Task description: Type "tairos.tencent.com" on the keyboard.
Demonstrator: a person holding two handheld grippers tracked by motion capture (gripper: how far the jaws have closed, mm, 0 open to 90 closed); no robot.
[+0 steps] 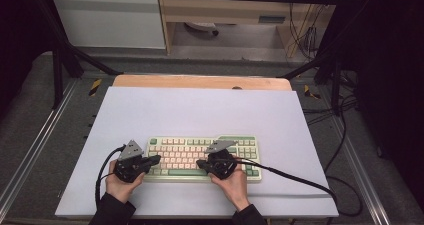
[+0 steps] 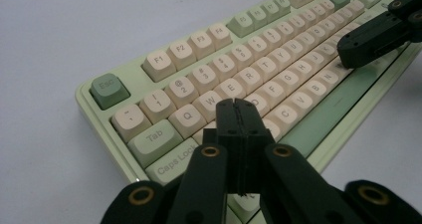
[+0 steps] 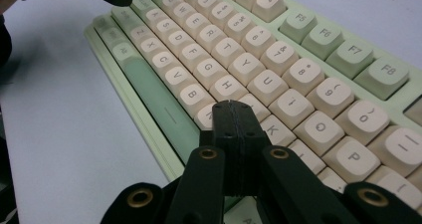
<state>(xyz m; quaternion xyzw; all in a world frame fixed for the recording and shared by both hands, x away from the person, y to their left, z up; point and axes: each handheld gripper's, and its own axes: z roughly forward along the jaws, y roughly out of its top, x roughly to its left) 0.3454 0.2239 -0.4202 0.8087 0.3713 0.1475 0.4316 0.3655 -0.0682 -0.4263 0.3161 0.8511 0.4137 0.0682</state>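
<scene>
1. The keyboard, pale green with cream keys and a few green ones, lies flat on the white sheet that covers the table, toward the person's side of that sheet, its long edge running across.
2. The left gripper is at the keyboard's left end, held in the person's left hand, with its tip over the keys just inside that end.
3. In the left gripper view its jaws are pressed flat together with nothing between them, and the closed tip hangs over the letter rows of the keyboard, near the keys just below W and E. Whether it touches a key I cannot tell.
4. The right gripper is over the keyboard's right half, held in the right hand, pointing left toward the middle keys.
5. In the right gripper view its jaws are also closed on each other and hold nothing; the tip sits above the keyboard near the H, J and K keys, just above the long green space bar. Contact with a key cannot be told.
6. A black cable trails from the right gripper off past the keyboard's right end.
</scene>
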